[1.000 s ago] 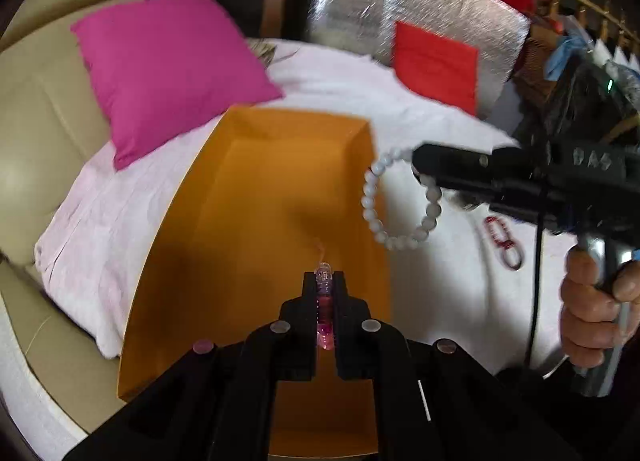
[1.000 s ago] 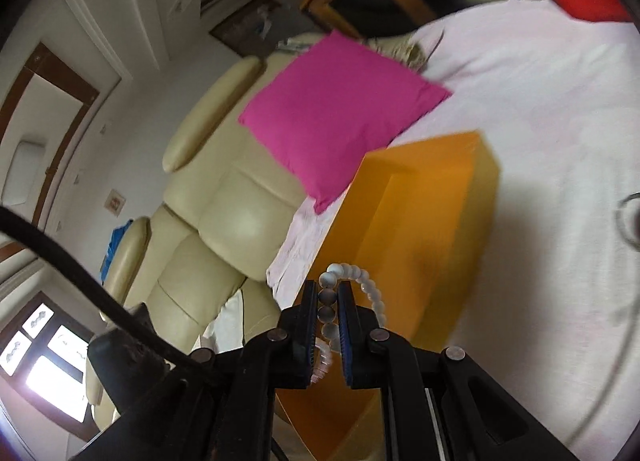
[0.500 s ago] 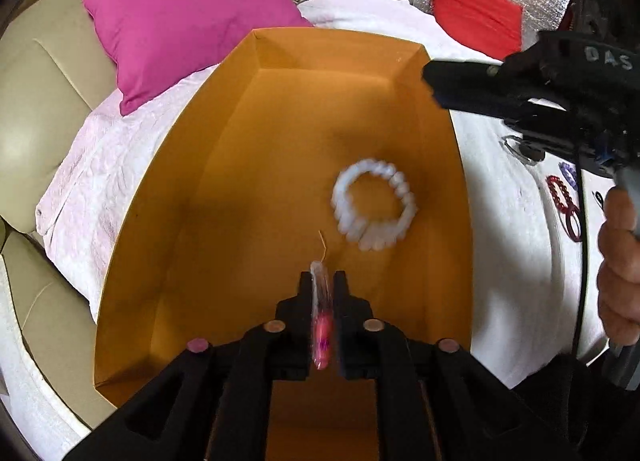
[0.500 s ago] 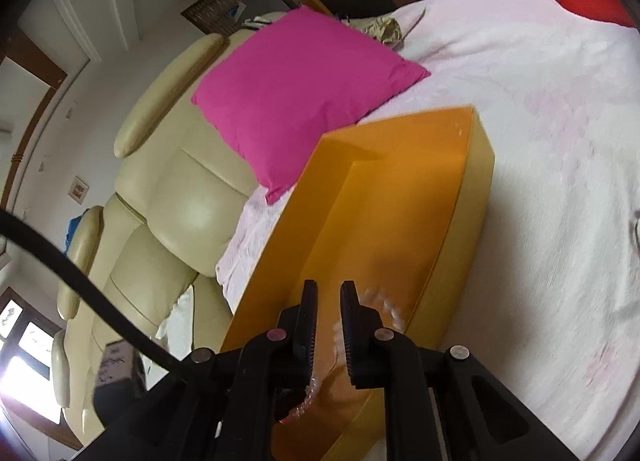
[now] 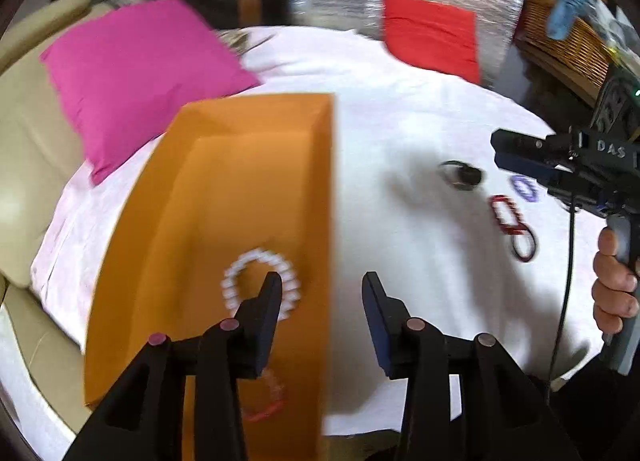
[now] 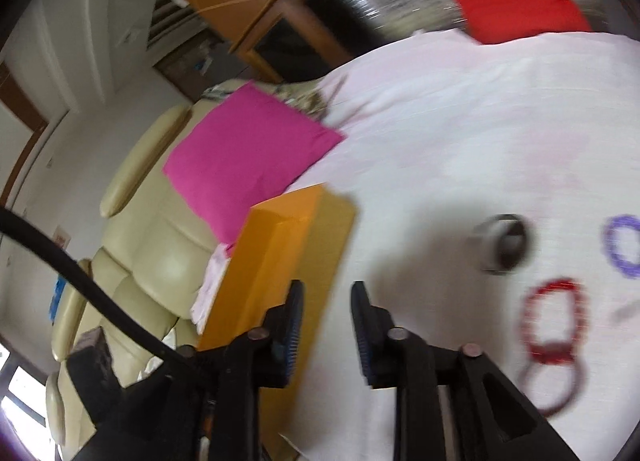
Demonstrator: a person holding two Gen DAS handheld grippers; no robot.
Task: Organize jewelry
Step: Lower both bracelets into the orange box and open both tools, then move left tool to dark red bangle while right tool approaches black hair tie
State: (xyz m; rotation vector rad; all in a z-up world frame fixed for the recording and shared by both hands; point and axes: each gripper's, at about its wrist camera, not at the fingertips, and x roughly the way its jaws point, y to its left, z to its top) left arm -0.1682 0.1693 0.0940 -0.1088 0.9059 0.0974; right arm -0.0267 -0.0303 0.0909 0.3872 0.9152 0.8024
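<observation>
both my grippers are spread wide and carry nothing. the left gripper (image 5: 320, 289) hangs over the right wall of the orange box (image 5: 160, 245), and the right gripper (image 6: 326, 297) hangs over the white sheet (image 6: 460, 133) just beside the same box (image 6: 280, 245). in the box lie a white bead bracelet (image 5: 260, 287) and a pink one (image 5: 266, 397), so two pieces are stowed. out on the sheet wait a dark ring (image 6: 502, 249), a purple bracelet (image 6: 624, 247), a red bracelet (image 6: 554, 327) and a darker red hoop (image 6: 554, 389) touching it.

i judge the step in hand is reaching for the next piece. to do it well i want the right gripper lined up with one side of the red bracelet, one finger inside the loop and one outside, then pinching low against the sheet without catching cloth. the two red pieces touch, so i would take only one. both views are blurred, so i would slow down first.
</observation>
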